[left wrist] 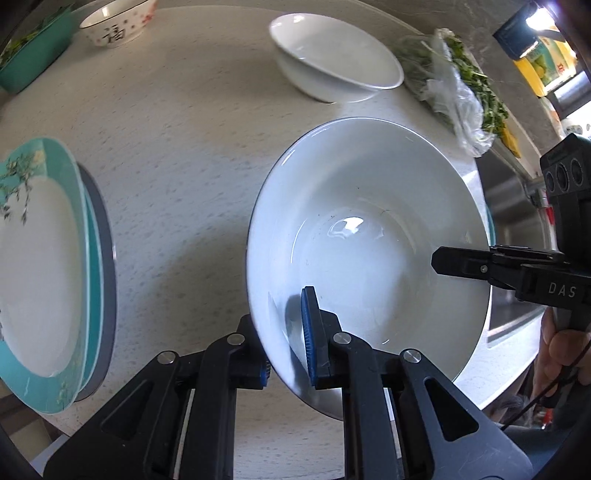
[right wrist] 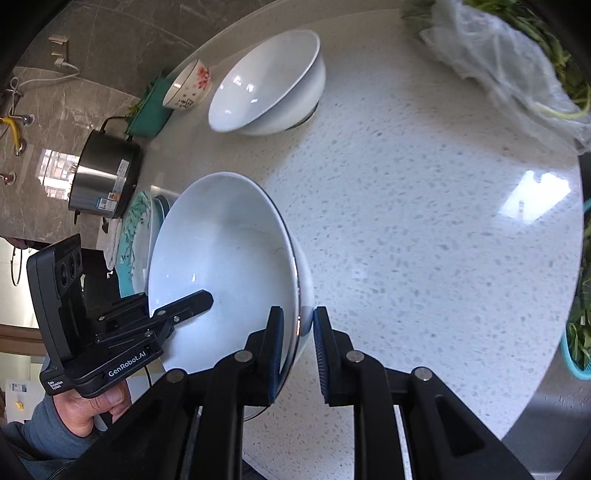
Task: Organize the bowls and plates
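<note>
Both grippers hold a large white bowl [left wrist: 369,221] [right wrist: 229,251] with a thin dark rim, tilted above the speckled counter [left wrist: 177,155]. My left gripper [left wrist: 284,339] is shut on its near rim, one blue pad inside and the other behind the wall. My right gripper [right wrist: 297,332] is shut on the opposite rim. From the left wrist the right gripper [left wrist: 476,260] shows one finger inside the bowl. A second white bowl [left wrist: 332,62] [right wrist: 266,85] stands farther back, with a small patterned bowl [left wrist: 114,22] [right wrist: 188,86] beyond. Stacked teal-rimmed plates [left wrist: 37,258] [right wrist: 136,229] lie to the left.
A bag of greens [left wrist: 454,85] [right wrist: 509,62] lies at the counter's far right. A green tray [left wrist: 29,62] and a steel pot [right wrist: 103,177] stand by the back edge. A teal basket [right wrist: 576,332] of greens sits at the right, by a steel sink [left wrist: 513,221].
</note>
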A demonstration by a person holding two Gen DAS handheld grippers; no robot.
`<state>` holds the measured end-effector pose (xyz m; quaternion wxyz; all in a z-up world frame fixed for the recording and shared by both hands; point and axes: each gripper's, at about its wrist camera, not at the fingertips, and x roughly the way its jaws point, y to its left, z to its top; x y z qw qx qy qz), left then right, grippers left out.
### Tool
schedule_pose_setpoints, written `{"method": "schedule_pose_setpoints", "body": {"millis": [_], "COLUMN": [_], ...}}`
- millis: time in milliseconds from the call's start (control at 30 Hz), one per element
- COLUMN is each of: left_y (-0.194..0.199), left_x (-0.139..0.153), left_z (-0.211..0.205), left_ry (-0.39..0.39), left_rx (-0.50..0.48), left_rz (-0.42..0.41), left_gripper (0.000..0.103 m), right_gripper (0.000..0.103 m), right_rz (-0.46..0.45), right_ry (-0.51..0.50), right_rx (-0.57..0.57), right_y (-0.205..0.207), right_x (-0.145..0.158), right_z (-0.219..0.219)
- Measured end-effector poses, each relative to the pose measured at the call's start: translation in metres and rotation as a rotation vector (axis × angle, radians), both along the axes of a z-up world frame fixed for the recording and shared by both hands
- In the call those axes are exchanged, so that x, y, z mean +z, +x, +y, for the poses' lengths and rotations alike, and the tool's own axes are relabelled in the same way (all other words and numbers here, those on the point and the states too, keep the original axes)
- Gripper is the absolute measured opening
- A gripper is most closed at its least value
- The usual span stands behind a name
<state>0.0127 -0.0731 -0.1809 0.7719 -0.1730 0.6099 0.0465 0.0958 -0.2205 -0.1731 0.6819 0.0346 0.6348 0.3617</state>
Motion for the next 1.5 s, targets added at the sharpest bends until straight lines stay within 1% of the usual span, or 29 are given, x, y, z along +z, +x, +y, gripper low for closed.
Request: {"method": "schedule_pose_setpoints", "body": {"millis": [167, 300, 400, 433, 467, 500, 533, 567, 600, 667, 733, 800, 867, 967, 1067, 1200, 1267, 1300, 1367, 1400, 1433, 1467, 1500], "left_y": [-0.017, -0.02, -0.019, -0.018, -0.019, -0.018, -0.019, -0.02, -0.02, -0.019, -0.014, -0.002, 0.019, 0.059, 0.1, 0.146, 0.159, 0.163, 0.172, 0.171, 0.174, 0.178, 0.18], "left_x": [-0.008, -0.01, -0.01, -0.01, -0.009, -0.006, 0.001, 0.009, 0.018, 0.035, 0.057, 0.077, 0.093, 0.099, 0.089, 0.059, 0.042, 0.036, 0.026, 0.021, 0.017, 0.013, 0.009], "left_z": [0.015, 0.019, 0.02, 0.019, 0.02, 0.018, 0.019, 0.02, 0.021, 0.024, 0.029, 0.037, 0.049, 0.069, 0.081, 0.084, 0.084, 0.084, 0.082, 0.084, 0.086, 0.09, 0.091], "left_ry": [-0.011, -0.002, -0.015, -0.021, -0.024, -0.02, -0.014, -0.012, -0.01, -0.005, -0.011, 0.022, 0.064, 0.117, 0.108, 0.098, 0.082, 0.066, 0.068, 0.067, 0.056, 0.04, 0.029], "left_rx": [0.017, 0.022, 0.031, 0.031, 0.03, 0.033, 0.039, 0.042, 0.039, 0.037, 0.025, 0.002, -0.011, -0.015, -0.018, -0.042, -0.05, -0.062, -0.09, -0.091, -0.089, -0.088, -0.085], "left_rz": [-0.003, -0.012, -0.009, -0.005, -0.003, -0.005, -0.016, -0.035, -0.047, -0.06, -0.088, -0.123, -0.167, -0.188, -0.175, -0.13, -0.087, -0.08, -0.062, -0.055, -0.05, -0.043, -0.038], "left_gripper": [0.012, 0.013, 0.015, 0.018, 0.024, 0.049, 0.081, 0.089, 0.092, 0.092, 0.102, 0.103, 0.103, 0.103, 0.103, 0.101, 0.1, 0.1, 0.097, 0.093, 0.085, 0.08, 0.07], "right_gripper": [0.019, 0.018, 0.02, 0.021, 0.023, 0.031, 0.037, 0.048, 0.052, 0.053, 0.054, 0.057, 0.057, 0.057, 0.057, 0.057, 0.057, 0.057, 0.057, 0.057, 0.057, 0.057, 0.056], "right_rz": [0.003, -0.002, 0.002, 0.004, 0.003, 0.002, -0.006, -0.021, -0.034, -0.058, -0.082, -0.109, -0.135, -0.181, -0.193, -0.151, -0.134, -0.121, -0.102, -0.092, -0.082, -0.071, -0.065], "right_ry": [-0.013, -0.011, -0.003, -0.001, 0.004, 0.014, 0.022, 0.023, 0.024, 0.028, 0.038, 0.06, 0.083, 0.118, 0.1, 0.095, 0.078, 0.072, 0.073, 0.076, 0.086, 0.096, 0.101], "right_rx": [0.013, 0.013, 0.005, 0.004, 0.0, -0.002, -0.004, -0.005, -0.007, -0.013, -0.035, -0.056, -0.079, -0.097, -0.111, -0.152, -0.157, -0.158, -0.166, -0.169, -0.173, -0.17, -0.169], "right_y": [-0.002, -0.003, -0.003, -0.003, -0.003, -0.003, -0.003, -0.003, -0.002, 0.003, 0.011, 0.023, 0.04, 0.065, 0.089, 0.115, 0.124, 0.127, 0.133, 0.135, 0.137, 0.138, 0.138], "right_x": [-0.008, -0.009, -0.009, -0.009, -0.009, -0.007, -0.003, 0.001, 0.005, 0.015, 0.028, 0.041, 0.055, 0.073, 0.075, 0.061, 0.053, 0.047, 0.039, 0.035, 0.033, 0.03, 0.029], "right_z": [0.006, 0.008, 0.007, 0.007, 0.005, 0.005, 0.003, 0.002, -0.001, -0.006, -0.013, -0.016, -0.016, -0.007, 0.011, 0.025, 0.033, 0.036, 0.037, 0.039, 0.04, 0.042, 0.043]}}
